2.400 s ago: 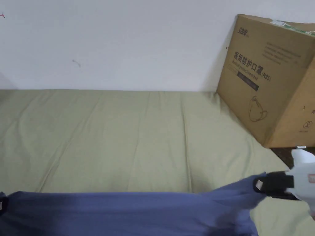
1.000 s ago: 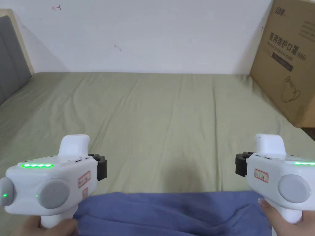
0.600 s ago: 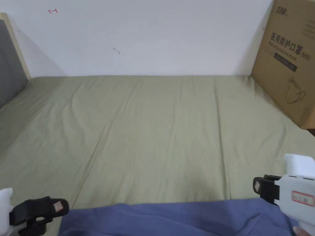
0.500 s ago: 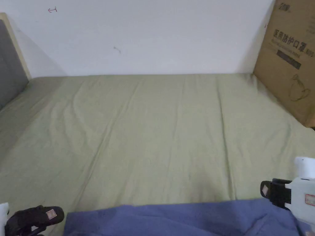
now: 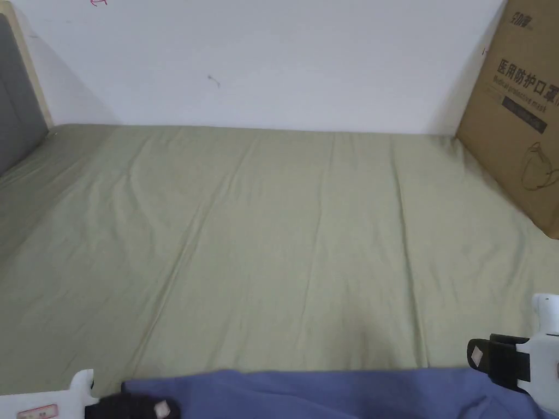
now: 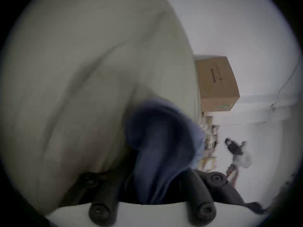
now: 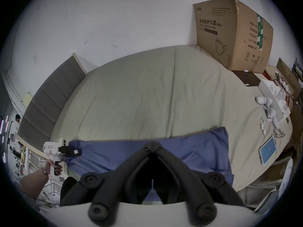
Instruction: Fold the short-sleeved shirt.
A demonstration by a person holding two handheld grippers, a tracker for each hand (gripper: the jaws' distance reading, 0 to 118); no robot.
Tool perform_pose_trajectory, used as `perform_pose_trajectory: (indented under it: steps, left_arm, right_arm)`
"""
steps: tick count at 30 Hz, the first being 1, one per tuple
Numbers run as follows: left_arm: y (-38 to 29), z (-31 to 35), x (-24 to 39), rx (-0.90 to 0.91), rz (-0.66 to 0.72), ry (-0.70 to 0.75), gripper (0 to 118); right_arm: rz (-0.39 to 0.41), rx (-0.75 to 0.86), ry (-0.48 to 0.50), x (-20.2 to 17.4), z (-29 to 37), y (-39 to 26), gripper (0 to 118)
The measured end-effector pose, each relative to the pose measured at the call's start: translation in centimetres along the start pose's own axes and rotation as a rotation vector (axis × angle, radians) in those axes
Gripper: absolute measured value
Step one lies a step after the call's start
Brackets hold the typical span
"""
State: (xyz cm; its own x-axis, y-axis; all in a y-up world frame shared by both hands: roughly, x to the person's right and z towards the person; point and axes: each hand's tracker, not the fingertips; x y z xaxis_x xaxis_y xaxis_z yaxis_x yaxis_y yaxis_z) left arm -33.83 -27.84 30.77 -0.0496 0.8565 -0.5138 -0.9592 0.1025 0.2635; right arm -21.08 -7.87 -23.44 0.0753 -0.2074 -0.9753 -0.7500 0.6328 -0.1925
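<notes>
My left gripper (image 5: 162,408) is nearest, at the end of the blue short-sleeved shirt (image 5: 327,394) farthest from the brown cardboard box (image 5: 518,120). Its jaws are clamped on the cloth: in the left gripper view, blurred as it is, the blue fabric runs down between them. My right gripper (image 5: 474,354) sits at the shirt's box-side end with its jaws pressed together, tip against tip; I cannot tell whether any cloth is pinched there. The shirt lies spread flat on the olive-green bed sheet (image 5: 284,229), stretched between my two grippers along the bed edge farthest from the box. Beyond it the creased sheet runs to the box, which stands at the far corner against the white wall (image 5: 273,60). A grey padded headboard (image 5: 16,93) stands at the end opposite the box.
</notes>
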Motion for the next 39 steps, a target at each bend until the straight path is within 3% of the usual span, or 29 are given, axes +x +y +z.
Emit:
perform_pose_trajectory:
  steps: [1,2,3,7,9,14,15,16,19,24,25,26,28,29,32,36,37,38,39]
  left_arm:
    - [-0.1,-0.4,-1.1,-0.018,-0.023,0.187,3]
    - [-0.4,0.1,-1.8,-0.017,0.067,-0.016,3]
    - [-0.1,0.2,-1.4,0.015,0.124,-0.085,3]
    - [-1.4,1.4,3.9,0.05,-0.2,0.207,3]
    - [-1.6,3.1,5.9,0.082,-0.257,0.303,3]
    - [-2.6,8.2,11.2,0.318,-0.5,0.88,3]
    - [-2.8,8.9,11.9,0.37,-0.527,0.923,3]
    - [-2.9,9.2,12.6,0.383,-0.546,0.932,3]
    - [-2.8,8.4,14.9,0.309,-0.508,0.741,3]
    - [-5.0,-2.5,19.2,0.044,-0.52,0.492,6]
    - [-5.4,-5.1,19.4,0.004,-0.516,0.467,19]
    - [-5.7,-7.2,19.5,-0.033,-0.506,0.441,40]
    - [-6.5,-11.2,19.8,-0.106,-0.493,0.391,105]
    - [-6.7,-12.7,19.8,-0.142,-0.482,0.388,116]
    - [-7.3,-14.5,19.5,-0.187,-0.447,0.37,114]
    - [-7.0,-10.8,20.3,-0.093,-0.498,0.318,113]
    - [-6.9,-9.4,20.3,-0.059,-0.528,0.34,103]
    - [-6.7,-8.1,20.1,-0.03,-0.546,0.389,85]
    - [-5.8,-6.5,19.5,0.0,-0.562,0.431,53]
  right_arm:
    - [-0.003,-0.002,0.008,0.0,0.0,-0.1,0]
    - [-0.006,-0.006,0.015,-0.1,-0.1,-0.2,0]
    - [-0.006,-0.01,0.018,-0.2,-0.2,-0.2,0]
    - [0.015,-0.015,0.025,-0.5,-0.1,-0.3,0]
    - [0.027,-0.025,0.042,-0.4,-0.1,0.0,0]
    - [0.04,0.007,0.071,-0.5,0.3,0.7,0]
    - [0.042,0.011,0.078,-0.5,0.4,0.7,0]
    - [0.047,0.012,0.081,-0.6,0.4,0.8,0]
    - [0.066,0.009,0.094,-0.5,0.6,0.6,0]
    - [0.068,0.016,0.09,0.0,0.6,0.0,0]
    - [0.085,0.008,0.073,0.1,0.7,-0.2,0]
    - [0.09,-0.003,0.069,0.2,0.7,-0.3,0]
    - [0.083,-0.012,0.071,0.9,1.0,-0.3,0]
    - [0.076,-0.012,0.072,1.1,1.3,-0.4,0]
    - [0.075,-0.003,0.059,1.6,1.8,-0.3,0]
    - [0.059,-0.002,0.058,2.8,1.7,-0.5,0]
    - [0.049,-0.002,0.059,2.9,1.8,-0.6,0]
    - [0.039,0.001,0.064,3.0,1.8,-0.7,0]
    - [0.034,0.004,0.073,3.0,1.8,-0.7,0]
